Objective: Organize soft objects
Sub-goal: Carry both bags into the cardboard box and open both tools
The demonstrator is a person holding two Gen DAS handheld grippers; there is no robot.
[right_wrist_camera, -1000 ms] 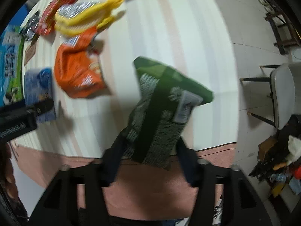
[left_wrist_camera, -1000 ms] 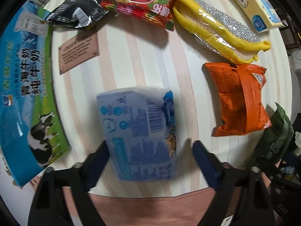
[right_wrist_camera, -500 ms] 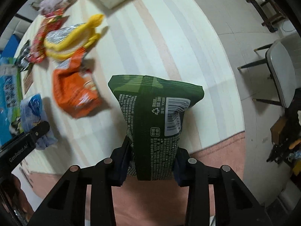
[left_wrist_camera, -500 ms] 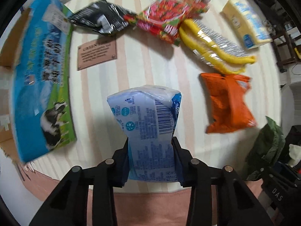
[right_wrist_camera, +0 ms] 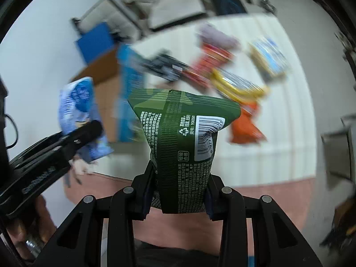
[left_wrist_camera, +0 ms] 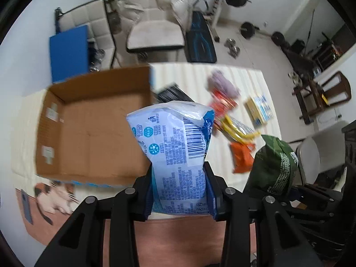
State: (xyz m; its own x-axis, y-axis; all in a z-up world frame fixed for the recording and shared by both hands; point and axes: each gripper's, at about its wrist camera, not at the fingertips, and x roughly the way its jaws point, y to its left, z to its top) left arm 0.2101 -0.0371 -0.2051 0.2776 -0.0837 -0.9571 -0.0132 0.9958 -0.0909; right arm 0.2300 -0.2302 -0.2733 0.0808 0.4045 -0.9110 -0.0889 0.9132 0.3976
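My left gripper [left_wrist_camera: 179, 191] is shut on a light blue soft pack [left_wrist_camera: 175, 146] and holds it in the air, just right of an open cardboard box [left_wrist_camera: 93, 131]. My right gripper [right_wrist_camera: 178, 191] is shut on a dark green bag [right_wrist_camera: 182, 138], also lifted off the table. The green bag also shows in the left wrist view [left_wrist_camera: 274, 166] at the right. The blue pack and left gripper show in the right wrist view [right_wrist_camera: 77, 111] at the left.
On the striped table [left_wrist_camera: 222, 77] lie an orange bag [left_wrist_camera: 241, 158], a yellow-trimmed pack [left_wrist_camera: 239, 129], a red bag [left_wrist_camera: 222, 104], a purple soft item [left_wrist_camera: 222, 84], a black packet [left_wrist_camera: 171, 95] and a yellow-blue pack [left_wrist_camera: 260, 109]. Chairs [left_wrist_camera: 155, 31] stand behind.
Both grippers have lifted their packs well above the table and tilted up. The left one, with the blue pack, now hangs beside the open cardboard box.
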